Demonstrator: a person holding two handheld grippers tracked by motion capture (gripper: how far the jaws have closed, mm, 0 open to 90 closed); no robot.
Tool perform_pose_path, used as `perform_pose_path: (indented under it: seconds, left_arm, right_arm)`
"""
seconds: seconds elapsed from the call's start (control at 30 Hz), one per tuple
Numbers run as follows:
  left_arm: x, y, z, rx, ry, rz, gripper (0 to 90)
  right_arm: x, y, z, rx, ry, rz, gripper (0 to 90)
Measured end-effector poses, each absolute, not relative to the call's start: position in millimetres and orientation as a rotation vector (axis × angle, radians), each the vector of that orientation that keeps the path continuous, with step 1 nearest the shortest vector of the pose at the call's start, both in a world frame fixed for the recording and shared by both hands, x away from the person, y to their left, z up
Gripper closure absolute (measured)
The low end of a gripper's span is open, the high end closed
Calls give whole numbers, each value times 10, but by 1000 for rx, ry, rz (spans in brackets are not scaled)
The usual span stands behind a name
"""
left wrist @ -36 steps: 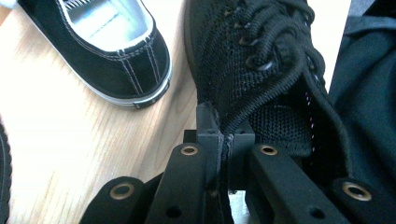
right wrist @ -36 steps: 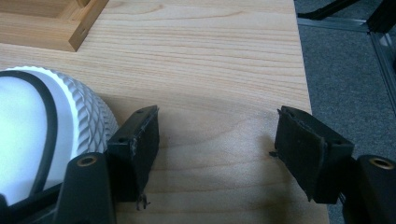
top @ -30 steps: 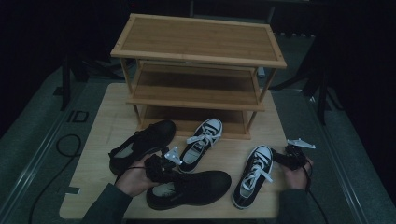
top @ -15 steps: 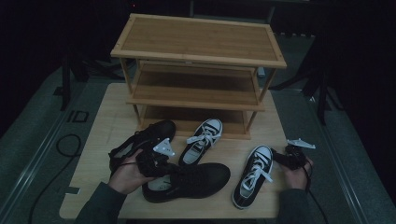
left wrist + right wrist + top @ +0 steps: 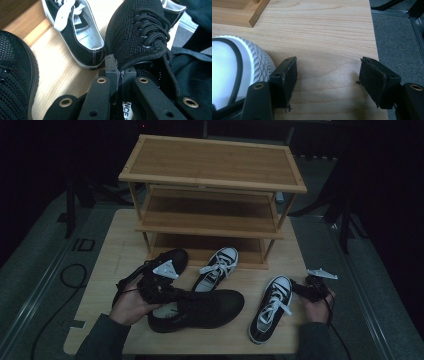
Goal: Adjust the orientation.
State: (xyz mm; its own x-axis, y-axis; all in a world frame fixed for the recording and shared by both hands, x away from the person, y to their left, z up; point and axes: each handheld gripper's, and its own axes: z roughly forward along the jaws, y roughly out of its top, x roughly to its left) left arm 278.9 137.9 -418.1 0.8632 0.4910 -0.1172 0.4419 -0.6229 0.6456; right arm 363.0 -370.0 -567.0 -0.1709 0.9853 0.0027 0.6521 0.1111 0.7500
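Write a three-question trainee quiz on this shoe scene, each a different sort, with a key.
1. True or false: the left claw is shut on the black mesh shoe.
2. How many shoes are in the high view? A) two B) four C) six
3. Fill in: the right claw stands ____, beside the white-toed sneaker.

Key: 1 true; 2 B; 3 open.

Left gripper point(image 5: 159, 282) on black mesh shoe point(image 5: 200, 309), right gripper point(image 5: 311, 289) beside sneaker point(image 5: 270, 307) — bamboo rack point(image 5: 212, 170) behind
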Motion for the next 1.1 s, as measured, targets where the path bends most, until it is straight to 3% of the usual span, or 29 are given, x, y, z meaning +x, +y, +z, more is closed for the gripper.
perform_pose_path:
  seconds: [0.33, 1.1]
  left_arm:
    - [2847, 1697, -3994, 2220, 827, 163, 875]
    - [3028, 2033, -4141, 2041, 1222, 279, 875]
  right_arm:
    - [3630, -3700, -5670, 1588, 1884, 853, 304]
    - [3630, -3700, -5670, 1587, 1884, 853, 304]
